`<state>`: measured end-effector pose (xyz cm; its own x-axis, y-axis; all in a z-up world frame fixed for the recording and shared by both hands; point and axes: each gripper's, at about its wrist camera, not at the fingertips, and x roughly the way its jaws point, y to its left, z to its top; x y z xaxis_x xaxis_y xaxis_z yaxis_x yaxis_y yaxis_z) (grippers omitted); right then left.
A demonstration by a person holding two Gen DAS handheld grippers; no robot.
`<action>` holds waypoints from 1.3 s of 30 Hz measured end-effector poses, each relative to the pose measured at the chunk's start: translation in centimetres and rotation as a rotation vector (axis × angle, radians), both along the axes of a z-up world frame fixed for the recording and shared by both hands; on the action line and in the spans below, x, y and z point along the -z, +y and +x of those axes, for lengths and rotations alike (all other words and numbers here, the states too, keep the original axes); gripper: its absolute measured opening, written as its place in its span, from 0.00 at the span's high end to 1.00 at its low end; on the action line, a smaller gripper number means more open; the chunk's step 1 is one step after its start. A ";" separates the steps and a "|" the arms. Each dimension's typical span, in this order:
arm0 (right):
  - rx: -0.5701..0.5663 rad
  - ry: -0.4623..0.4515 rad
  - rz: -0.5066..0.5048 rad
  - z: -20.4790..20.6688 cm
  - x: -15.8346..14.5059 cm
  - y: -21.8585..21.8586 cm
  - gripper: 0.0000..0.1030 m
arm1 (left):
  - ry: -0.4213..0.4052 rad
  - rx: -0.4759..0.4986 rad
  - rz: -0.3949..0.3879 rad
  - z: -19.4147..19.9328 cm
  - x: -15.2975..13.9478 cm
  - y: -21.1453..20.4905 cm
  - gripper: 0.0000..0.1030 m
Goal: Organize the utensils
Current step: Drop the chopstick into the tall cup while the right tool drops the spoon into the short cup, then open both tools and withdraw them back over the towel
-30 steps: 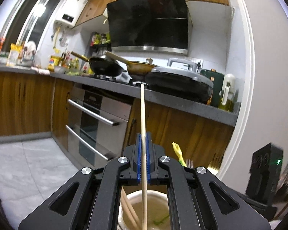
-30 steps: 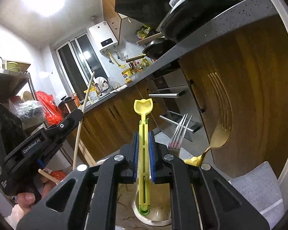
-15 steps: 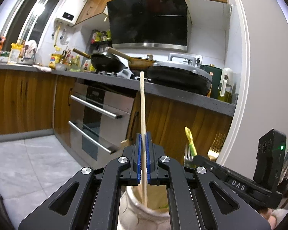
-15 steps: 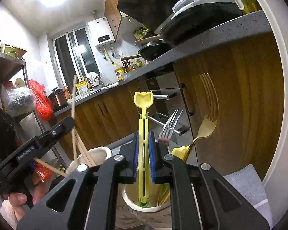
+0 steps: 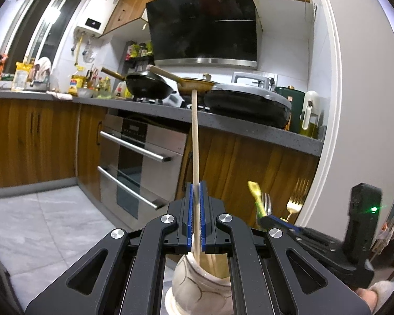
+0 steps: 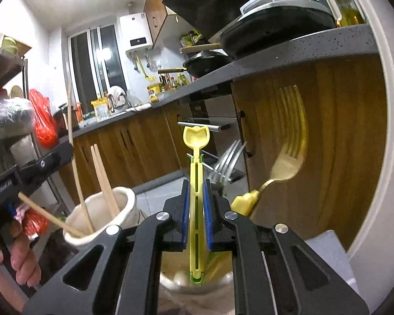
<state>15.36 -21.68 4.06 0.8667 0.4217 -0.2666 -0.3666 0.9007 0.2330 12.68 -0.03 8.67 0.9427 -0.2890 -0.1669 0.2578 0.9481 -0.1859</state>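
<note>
A home kitchen. Centre: grey countertop (image 5: 249, 128) over wooden cabinets (image 5: 31, 139), with a built-in oven (image 5: 141, 162) below. Upper centre: black range hood (image 5: 202, 23) above a wok (image 5: 147, 88) on the hob. Upper left: wall-mounted water heater (image 5: 96, 17) beside a window (image 5: 52, 18).

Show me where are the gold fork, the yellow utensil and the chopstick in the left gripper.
gold fork (image 6: 289, 160), right wrist view, base of the tines
yellow utensil (image 6: 196, 136), right wrist view, top end
chopstick (image 5: 195, 141), left wrist view, mid shaft
</note>
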 end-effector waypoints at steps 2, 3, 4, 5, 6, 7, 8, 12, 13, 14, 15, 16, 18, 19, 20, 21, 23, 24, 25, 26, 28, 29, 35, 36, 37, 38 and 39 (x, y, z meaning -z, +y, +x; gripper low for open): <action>0.004 0.014 -0.024 -0.6 -0.2 -0.2 0.91 | 0.003 0.001 0.013 -0.1 -0.1 -0.1 0.95; 0.001 0.017 -0.025 -0.9 -0.2 -0.3 0.91 | 0.003 0.000 0.016 -0.2 -0.2 -0.1 0.92; 0.000 0.021 -0.027 -1.2 -0.2 -0.4 0.91 | 0.006 0.000 0.016 -0.2 -0.2 -0.1 0.90; 0.000 0.022 -0.032 -1.5 -0.2 -0.5 0.91 | 0.008 0.001 0.014 -0.3 -0.3 0.0 0.87; 0.001 0.025 -0.039 -1.7 -0.2 -0.5 0.91 | 0.013 0.002 0.012 -0.6 -0.3 0.1 0.87; 0.007 0.026 -0.050 -2.1 -0.1 -0.5 0.91 | 0.017 0.000 0.015 -0.7 -0.3 0.1 0.87; 0.014 0.028 -0.059 -2.4 -0.1 -0.5 0.91 | 0.021 -0.003 0.025 -1.0 -0.2 0.2 0.87; 0.018 0.017 -0.066 -3.5 0.4 -0.5 0.91 | 0.032 -0.029 0.062 -2.7 0.3 0.8 0.81; 0.018 0.017 -0.070 -3.5 0.5 -0.5 0.91 | 0.036 -0.034 0.069 -3.1 0.5 0.9 0.78; 0.013 0.019 -0.077 -3.5 0.7 -0.4 0.91 | 0.043 -0.037 0.075 -3.4 0.6 1.1 0.75; 0.010 0.021 -0.078 -3.5 0.7 -0.4 0.91 | 0.048 -0.044 0.077 -3.9 0.9 1.4 0.75; 0.006 0.026 -0.076 -3.4 0.9 -0.4 0.91 | 0.054 -0.044 0.075 -4.2 1.1 1.6 0.75; -0.001 0.039 -0.071 -3.1 1.1 -0.5 0.91 | 0.072 -0.042 0.071 -4.7 1.6 2.0 0.70; -0.003 0.045 -0.072 -2.9 1.2 -0.4 0.91 | 0.084 -0.043 0.069 -4.9 1.9 2.1 0.68; -0.004 0.047 -0.077 -2.8 1.3 -0.3 0.90 | 0.092 -0.046 0.070 -5.1 2.1 2.1 0.66; -0.004 0.046 -0.082 -2.9 1.4 -0.2 0.90 | 0.097 -0.049 0.074 -5.3 2.4 2.2 0.65; -0.005 0.042 -0.092 -3.0 1.5 -0.1 0.90 | 0.106 -0.060 0.089 -5.5 2.8 2.2 0.64; -0.005 0.042 -0.095 -3.0 1.5 0.0 0.90 | 0.109 -0.063 0.092 -5.7 3.0 2.2 0.62; -0.005 0.043 -0.095 -3.0 1.6 0.0 0.90 | 0.112 -0.063 0.094 -5.8 3.1 2.1 0.61; -0.008 0.046 -0.094 -3.0 1.6 -0.1 0.90 | 0.115 -0.064 0.094 -5.9 3.3 2.2 0.56; -0.013 0.047 -0.088 -3.2 1.4 -0.2 0.86 | 0.120 -0.066 0.091 -6.1 3.5 2.3 0.51; -0.015 0.046 -0.083 -3.2 1.3 -0.3 0.79 | 0.120 -0.068 0.093 -6.2 3.7 2.3 0.50; -0.014 0.040 -0.073 -4.2 0.6 -0.5 0.61 | 0.125 -0.077 0.094 -6.6 4.1 2.4 0.40; -0.013 0.034 -0.065 -4.5 0.5 -0.7 0.51 | 0.122 -0.079 0.093 -6.9 4.2 2.4 0.36; -0.015 0.028 -0.055 -4.9 0.4 -0.9 0.47 | 0.119 -0.083 0.095 -7.0 4.2 2.3 0.33; -0.016 0.018 -0.044 -5.4 0.1 -1.2 0.41 | 0.113 -0.091 0.098 -7.2 4.2 2.2 0.26; -0.014 0.013 -0.041 -5.9 -0.1 -1.3 0.36 | 0.105 -0.102 0.104 -7.5 4.2 2.1 0.21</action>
<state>9.51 -22.98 4.15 0.8573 0.4222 -0.2946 -0.3763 0.9044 0.2010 5.20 2.09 4.47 0.9420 -0.1693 -0.2898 0.1441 0.9838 -0.1062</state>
